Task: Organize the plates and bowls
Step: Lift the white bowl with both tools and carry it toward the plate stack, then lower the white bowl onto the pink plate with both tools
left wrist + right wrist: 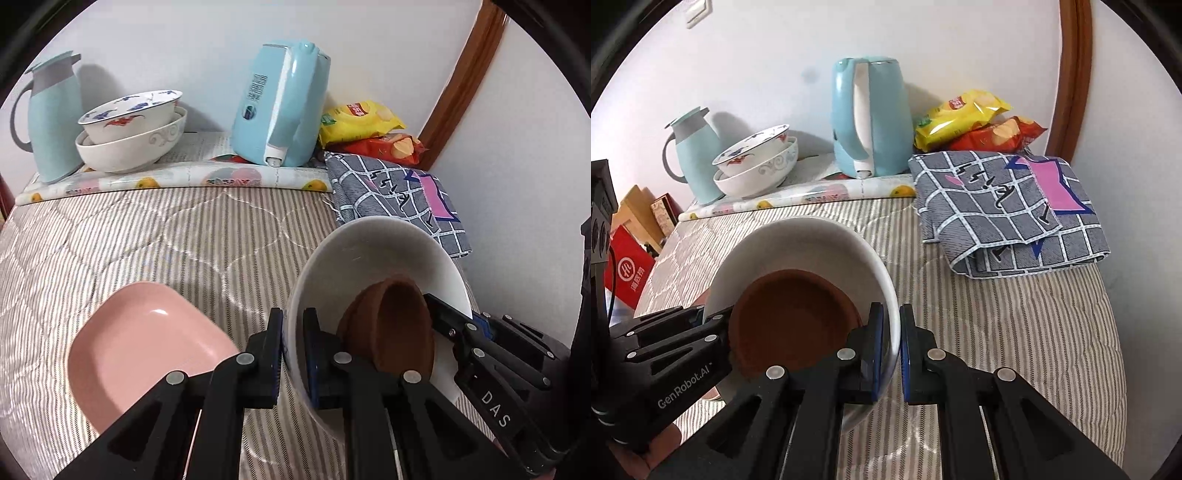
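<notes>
A large white bowl [373, 251] is held tilted above the striped cloth, with a small brown bowl [399, 328] lying inside it. My left gripper [293, 332] is shut on the white bowl's left rim. My right gripper [891, 332] is shut on the white bowl's [798, 243] right rim, and the brown bowl [790, 317] shows inside. A pink square plate [147, 350] lies on the cloth to the left of the bowl. Two stacked patterned bowls [133, 129] stand at the back left; they also show in the right wrist view [757, 162].
A blue kettle [280, 107], a pale blue thermos jug [51, 114] and two snack bags [365, 129] stand along the back wall. A folded grey checked cloth [1008, 206] lies at the back right. The striped table cover [166, 236] stretches across the middle.
</notes>
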